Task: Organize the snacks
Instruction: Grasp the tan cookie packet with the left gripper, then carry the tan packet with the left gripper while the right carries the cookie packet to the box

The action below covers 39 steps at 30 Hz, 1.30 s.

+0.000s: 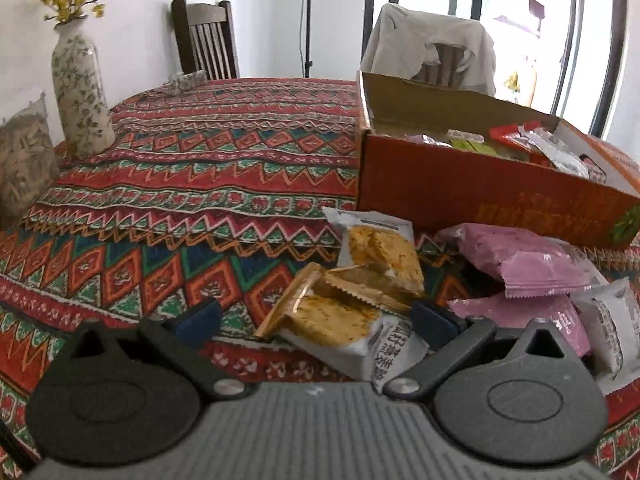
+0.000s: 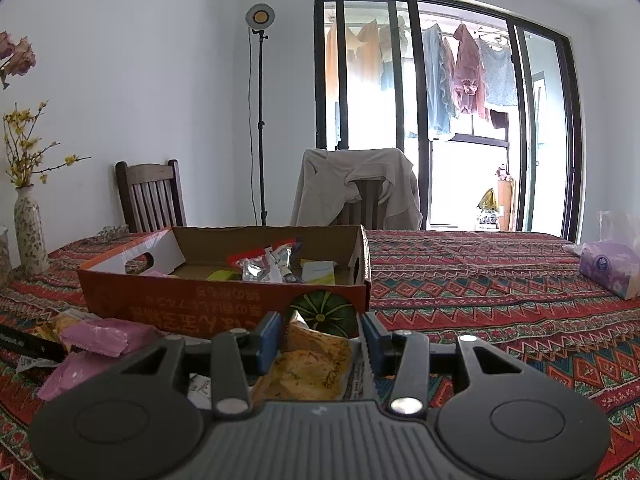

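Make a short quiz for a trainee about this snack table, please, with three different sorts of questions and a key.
1. True or false: the cardboard box is empty.
2. What sits between the fingers of the right tool? A) a yellow snack packet B) a pink snack packet C) a tissue pack
3. Fill in: the left tool is ____, with yellow snack packets lying between its fingers.

Key: 1 false, wrapped snacks lie inside. 2 A, the yellow snack packet. 3 open.
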### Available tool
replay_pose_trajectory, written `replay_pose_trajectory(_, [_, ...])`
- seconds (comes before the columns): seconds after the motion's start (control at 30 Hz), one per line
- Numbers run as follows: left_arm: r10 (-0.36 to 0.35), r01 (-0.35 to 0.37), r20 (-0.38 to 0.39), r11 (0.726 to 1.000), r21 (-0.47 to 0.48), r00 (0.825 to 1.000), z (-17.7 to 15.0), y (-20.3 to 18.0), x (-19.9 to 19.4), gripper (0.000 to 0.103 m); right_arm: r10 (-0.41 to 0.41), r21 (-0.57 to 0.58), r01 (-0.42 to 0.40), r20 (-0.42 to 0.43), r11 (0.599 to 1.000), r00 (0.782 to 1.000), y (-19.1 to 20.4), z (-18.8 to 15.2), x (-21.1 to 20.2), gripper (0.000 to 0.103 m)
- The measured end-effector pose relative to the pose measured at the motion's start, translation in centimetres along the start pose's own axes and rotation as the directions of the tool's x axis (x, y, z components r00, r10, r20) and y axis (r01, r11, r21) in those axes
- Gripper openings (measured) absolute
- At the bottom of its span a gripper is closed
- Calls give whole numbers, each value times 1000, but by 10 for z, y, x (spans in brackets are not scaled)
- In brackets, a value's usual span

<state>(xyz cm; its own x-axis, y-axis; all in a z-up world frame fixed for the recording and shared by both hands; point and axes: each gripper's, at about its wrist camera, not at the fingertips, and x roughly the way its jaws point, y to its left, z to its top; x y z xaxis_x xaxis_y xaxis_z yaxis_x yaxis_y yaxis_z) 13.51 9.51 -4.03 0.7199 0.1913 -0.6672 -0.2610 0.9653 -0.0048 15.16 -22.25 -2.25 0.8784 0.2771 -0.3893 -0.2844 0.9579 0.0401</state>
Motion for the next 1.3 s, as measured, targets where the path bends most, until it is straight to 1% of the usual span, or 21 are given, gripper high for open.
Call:
replay_pose_trajectory(0.1, [5, -5, 7, 1000, 30, 1000, 0, -5, 1, 102, 0, 0, 0, 2, 1000, 1000, 0, 0, 0, 43])
replay_pose_trajectory(0.17, [-15, 14, 13, 1000, 25, 1000, -2, -5, -1, 95, 1, 2, -1, 4, 1000, 1000, -1, 0, -1, 43])
replay_pose_trajectory(0.23, [-24, 23, 34, 999, 30, 999, -3, -5, -7, 71, 1, 6, -1, 6, 1000, 1000, -2, -1, -2, 44])
replay_pose_trajectory(0.27, [-24, 23, 40, 999, 29, 999, -4, -5, -11, 69, 1, 7, -1, 7, 1000, 1000, -2, -1, -2, 44])
replay_pose_trajectory(0.3, [-18, 16, 52, 999, 28, 999, -6, -5, -14, 61, 1, 7, -1, 7, 1000, 1000, -3, -1, -2, 44])
replay_pose_trajectory(0.33, [-14, 12, 64, 999, 33, 998, -7, -6, -18, 51, 2, 7, -2, 7, 1000, 1000, -3, -1, -2, 44])
replay_pose_trajectory(0.37, [-7, 4, 80, 999, 38, 997, -9, -6, -22, 51, 3, 7, -3, 8, 1000, 1000, -3, -1, -2, 44])
replay_pose_trajectory(0.43, [0, -4, 105, 999, 41, 995, -14, -6, -30, 43, 4, 7, -4, 11, 1000, 1000, -3, -2, -3, 44])
replay_pose_trajectory(0.47, [3, -9, 121, 999, 45, 993, -16, -6, -35, 41, 5, 8, -5, 12, 1000, 1000, -3, -2, -3, 44])
replay_pose_trajectory(0.5, [12, -19, 138, 999, 50, 990, -18, -6, -40, 35, 5, 8, -5, 12, 1000, 1000, -3, -2, -3, 44])
replay_pose_trajectory(0.53, [20, -29, 156, 998, 55, 988, -20, -6, -45, 32, 5, 8, -5, 12, 1000, 1000, -3, -2, -3, 44])
replay_pose_trajectory(0.57, [19, -30, 173, 998, 58, 985, -21, -6, -51, 31, 5, 8, -5, 12, 1000, 1000, -3, -2, -3, 44])
replay_pose_trajectory(0.63, [19, -33, 212, 998, 62, 977, -22, -5, -63, 25, 5, 7, -5, 13, 1000, 1000, -3, -2, -3, 44])
replay_pose_trajectory(0.7, [18, -38, 253, 996, 75, 967, -24, -6, -74, 23, 5, 8, -5, 13, 1000, 1000, -3, -2, -3, 44])
replay_pose_trajectory(0.8, [14, -39, 287, 996, 80, 958, -25, -7, -85, 20, 5, 8, -5, 12, 1000, 1000, -3, -2, -3, 44])
replay_pose_trajectory(0.9, [5, -27, 297, 997, 69, 955, -25, -7, -92, 17, 4, 10, -5, 15, 1000, 1000, -4, -2, -4, 41])
replay_pose_trajectory(1.03, [0, -19, 316, 998, 57, 949, -26, -6, -99, 15, 4, 11, -5, 18, 1000, 1000, -5, -1, -5, 41])
replay_pose_trajectory(1.3, [3, -13, 325, 1000, 29, 946, -28, 2, -105, 14, 3, 15, -3, 18, 1000, 1000, -5, 1, -6, 41])
